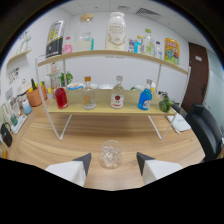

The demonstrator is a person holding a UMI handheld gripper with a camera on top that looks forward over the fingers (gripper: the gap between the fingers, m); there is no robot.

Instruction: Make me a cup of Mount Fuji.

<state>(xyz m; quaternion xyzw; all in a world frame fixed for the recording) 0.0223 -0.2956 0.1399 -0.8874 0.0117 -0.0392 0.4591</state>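
A clear, faceted glass stands on the wooden tabletop, in the gap between my two fingers and slightly ahead of their tips, with open space on either side of it. My fingers are spread apart and press on nothing. The glass is colourless and see-through, rounded in body, its cut surface catching light; I cannot tell whether it holds anything. It stands upright, long axis vertical, mouth pointing up. Beyond it, a two-tier shelf on white metal legs crosses the tabletop. Its lower board carries a row of bottles: a red bottle, a clear bottle, a bottle with a red label and a blue bottle. The upper board bears taller bottles and packages, too small to identify. A dark chair sits off to the right.
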